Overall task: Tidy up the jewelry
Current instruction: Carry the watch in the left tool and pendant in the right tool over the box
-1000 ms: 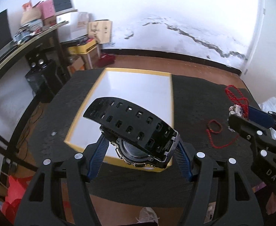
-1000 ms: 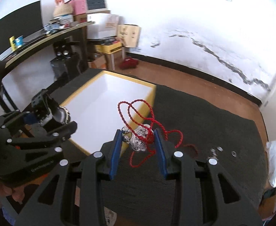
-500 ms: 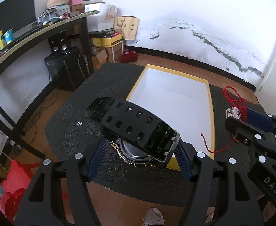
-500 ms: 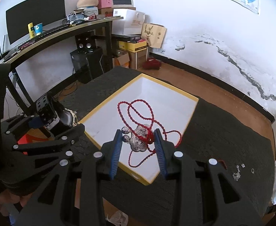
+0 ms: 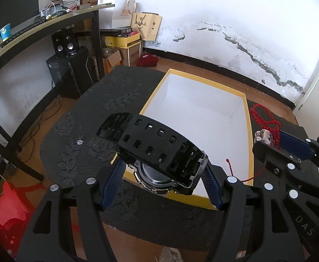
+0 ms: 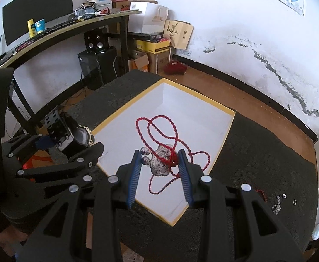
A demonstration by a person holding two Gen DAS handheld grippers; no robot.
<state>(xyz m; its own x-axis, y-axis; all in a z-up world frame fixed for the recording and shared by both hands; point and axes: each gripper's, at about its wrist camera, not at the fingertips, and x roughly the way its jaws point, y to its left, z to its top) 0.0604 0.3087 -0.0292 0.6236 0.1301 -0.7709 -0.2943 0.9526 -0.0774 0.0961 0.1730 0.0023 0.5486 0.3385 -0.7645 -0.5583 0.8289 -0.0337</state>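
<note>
Black resin watch (image 5: 159,152): pinched across its case by the left gripper (image 5: 166,174), lower centre of the left view, strap arching up and left; it sits over the near yellow edge of the box (image 5: 249,144), not yet inside.

Red cord necklace (image 6: 159,131) with silver pendant (image 6: 159,159): pinched at the pendant by the right gripper (image 6: 160,163), centre of the right view, loops hanging over the white floor of the box.

Box: open, white inside, yellow rim, lying on a dark patterned mat (image 5: 78,152).

Handling note (judgement): both pieces look ready to be set down. Carry the watch further over the rim before letting go, lower each piece close to the floor, and keep them in separate parts of the box so the cord does not snag the strap.

Loose items: small rings and a chain (image 6: 277,207), lower right of the right view, too small to identify; a tiny metal piece (image 5: 79,142) on the mat, left view.

Not visible: watch face, strap buckle end, cord clasp.
</note>
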